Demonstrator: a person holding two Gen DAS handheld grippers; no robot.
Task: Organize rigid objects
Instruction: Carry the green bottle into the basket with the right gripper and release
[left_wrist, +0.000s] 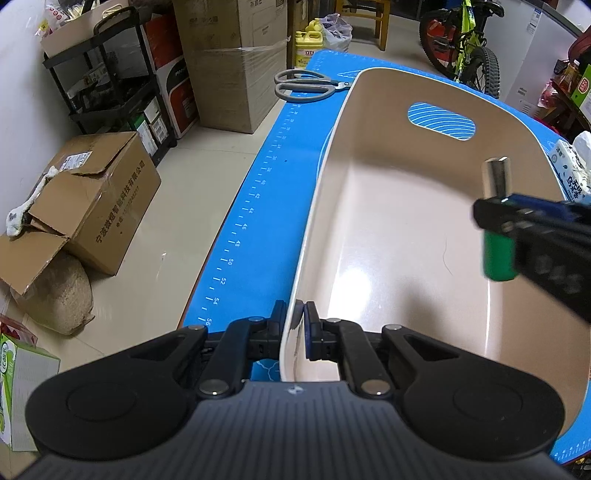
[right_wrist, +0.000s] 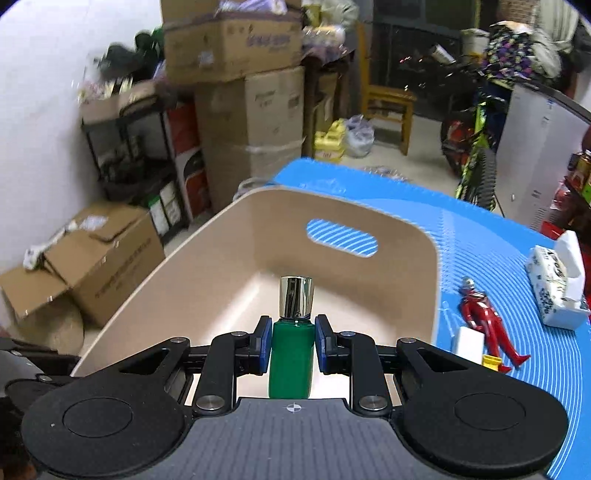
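Right gripper (right_wrist: 290, 343) pinches green bottle (right_wrist: 290, 354) at mid-body; long axis upright, silver cap up. Bottle hangs over bin (right_wrist: 229, 258) interior, floor directly below the tips, so the drop is probably straight down. Left gripper (left_wrist: 295, 328) clamps the bin's near wall, one pad either side.

Left view only: bottle clear of the floor; scissors (left_wrist: 306, 85) beyond the bin. Right view only: red figure (right_wrist: 487, 325) and tissue box (right_wrist: 557, 288), right of the tips.

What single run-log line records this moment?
left gripper: shut on bin rim | right gripper: holds green bottle over bin | scissors: on mat
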